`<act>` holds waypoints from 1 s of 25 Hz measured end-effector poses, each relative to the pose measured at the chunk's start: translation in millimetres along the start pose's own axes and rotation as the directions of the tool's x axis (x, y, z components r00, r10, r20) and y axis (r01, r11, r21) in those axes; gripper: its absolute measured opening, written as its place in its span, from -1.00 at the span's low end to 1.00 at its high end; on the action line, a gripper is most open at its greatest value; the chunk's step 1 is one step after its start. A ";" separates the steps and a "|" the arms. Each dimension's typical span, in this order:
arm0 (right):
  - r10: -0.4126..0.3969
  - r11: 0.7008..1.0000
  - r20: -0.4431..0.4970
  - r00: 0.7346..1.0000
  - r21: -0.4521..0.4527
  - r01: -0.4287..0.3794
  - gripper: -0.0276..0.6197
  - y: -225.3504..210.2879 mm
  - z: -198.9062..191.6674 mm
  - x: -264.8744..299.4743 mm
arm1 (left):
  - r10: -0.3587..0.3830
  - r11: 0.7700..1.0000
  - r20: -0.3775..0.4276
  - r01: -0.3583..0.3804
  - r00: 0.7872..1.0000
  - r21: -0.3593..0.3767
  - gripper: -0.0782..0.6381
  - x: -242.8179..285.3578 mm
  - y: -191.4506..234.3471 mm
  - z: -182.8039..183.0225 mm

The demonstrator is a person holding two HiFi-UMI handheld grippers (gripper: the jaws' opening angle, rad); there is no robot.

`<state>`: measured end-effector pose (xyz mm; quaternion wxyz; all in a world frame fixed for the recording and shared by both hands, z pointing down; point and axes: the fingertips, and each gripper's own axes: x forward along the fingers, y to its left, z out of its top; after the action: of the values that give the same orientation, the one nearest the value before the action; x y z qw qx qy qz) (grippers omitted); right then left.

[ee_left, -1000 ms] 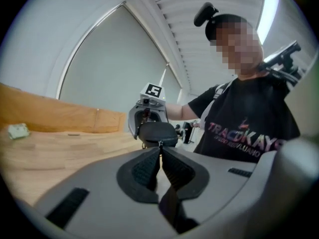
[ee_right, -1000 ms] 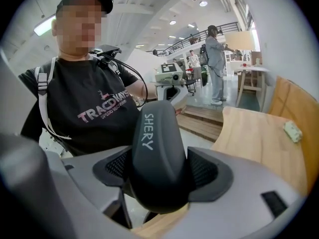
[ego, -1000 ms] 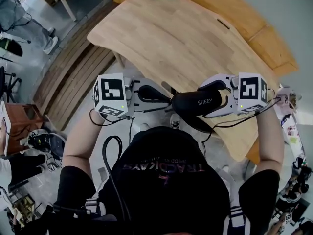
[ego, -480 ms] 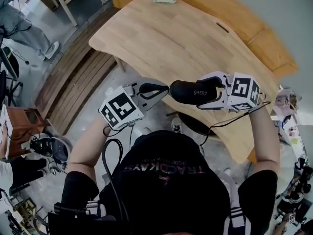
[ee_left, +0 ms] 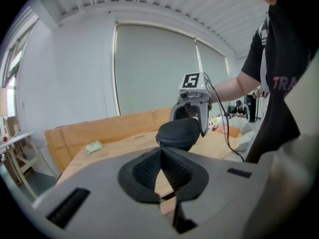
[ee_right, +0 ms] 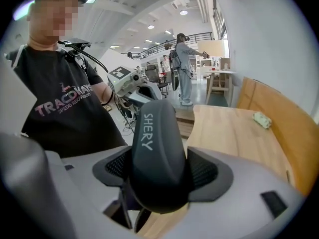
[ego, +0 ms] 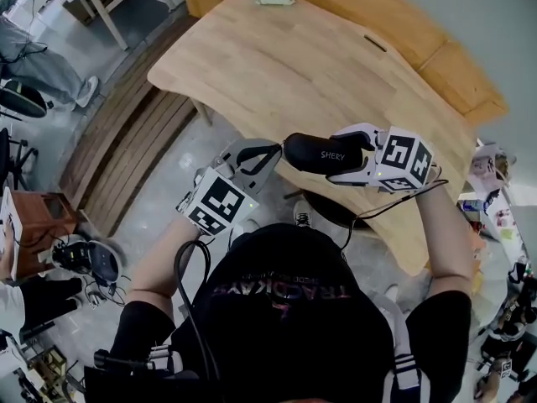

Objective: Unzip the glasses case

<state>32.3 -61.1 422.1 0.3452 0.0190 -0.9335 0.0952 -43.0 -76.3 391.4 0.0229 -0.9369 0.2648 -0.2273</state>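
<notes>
Head view shows the glasses case [ego: 323,154] off the table [ego: 294,65], held in the air over its near edge, just in front of your chest. Your right gripper [ego: 348,155] has its fingers closed on the case's two flanks, and the right gripper view shows the ribbed pads pressed against the shell on both sides. Your left gripper [ego: 275,148] has its fingers brought fully together, their tips right at the case's free end. No view shows whether a zipper tab is pinched between them, and the zipper itself cannot be made out. The case looks like a moulded semi-stiff shell with a matte fabric skin. It is probably light, grippy rather than slick, and firm enough to take a side squeeze without collapsing. A hard clamp across the seam would likely bind the zipper, so keep the right-hand hold on the broad flanks and leave the seam free. The tab is the place for the left fingers; it will be small and floppy and is best taken with the very tips. The case's long axis runs roughly level, left to right across your body. The lettered face is turned up and the free rounded end points at the left gripper.
</notes>
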 end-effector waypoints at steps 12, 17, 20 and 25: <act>-0.121 0.985 -0.048 0.991 0.121 0.126 0.18 -16.0 -15.3 17.2 | 0.026 0.999 -0.110 -0.022 0.994 0.043 -0.75 7.5 -9.4 -27.9; -0.136 0.976 -0.073 0.988 0.161 0.146 0.18 -22.4 -15.0 28.2 | 0.006 0.999 -0.137 -0.001 0.991 0.034 -0.75 10.4 -17.9 -37.2; -0.136 0.973 -0.084 0.987 0.175 0.149 0.18 -25.9 -12.4 35.2 | -0.013 0.999 -0.153 0.018 0.988 0.037 -0.75 15.2 -26.5 -40.5; -0.136 0.975 -0.109 0.985 0.160 0.152 0.17 -24.6 -4.8 50.7 | -0.041 0.998 -0.170 0.047 0.984 0.032 -0.75 20.6 -44.2 -46.5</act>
<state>-0.7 -82.8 462.6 0.3934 0.1111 -0.9004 0.1491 -26.4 -45.2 448.7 0.0118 -0.9192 0.2407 -0.3113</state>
